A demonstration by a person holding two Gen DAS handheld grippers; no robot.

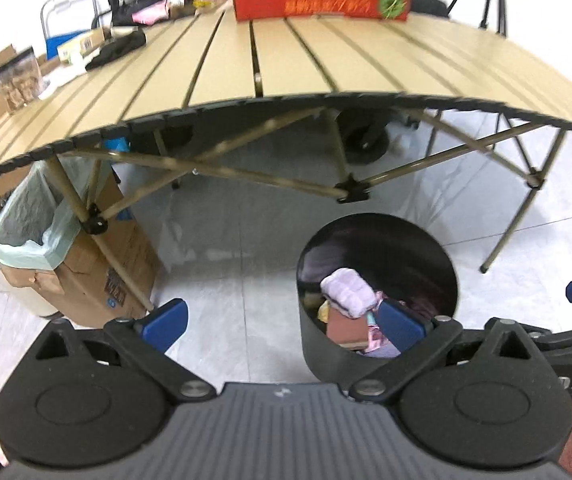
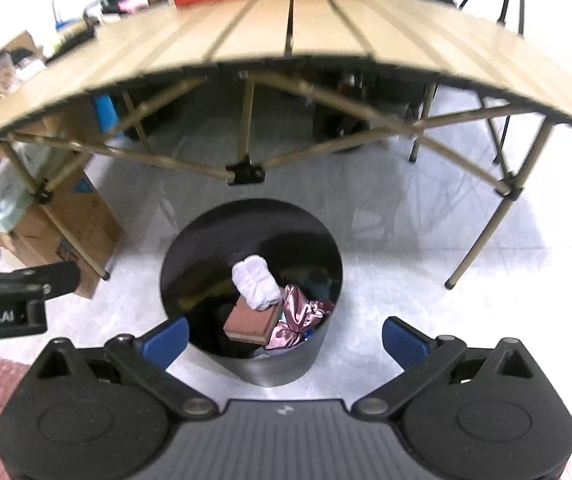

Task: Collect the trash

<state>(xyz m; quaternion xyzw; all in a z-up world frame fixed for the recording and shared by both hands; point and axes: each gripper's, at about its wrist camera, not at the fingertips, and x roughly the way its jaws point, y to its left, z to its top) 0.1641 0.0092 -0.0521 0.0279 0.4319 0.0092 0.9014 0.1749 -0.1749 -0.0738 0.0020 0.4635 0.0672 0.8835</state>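
Note:
A black round bin stands on the floor in front of the folding table. It holds a crumpled white wad, a red-brown block and pink shiny wrapping. The bin also shows in the right wrist view, with the white wad and the block inside. My left gripper is open and empty, above the floor left of the bin's mouth. My right gripper is open and empty, right over the bin.
A tan slatted folding table spans the back, with a red box and clutter at its far edge. A cardboard box with a green-lined bin stands on the left floor. Table legs stand to the right.

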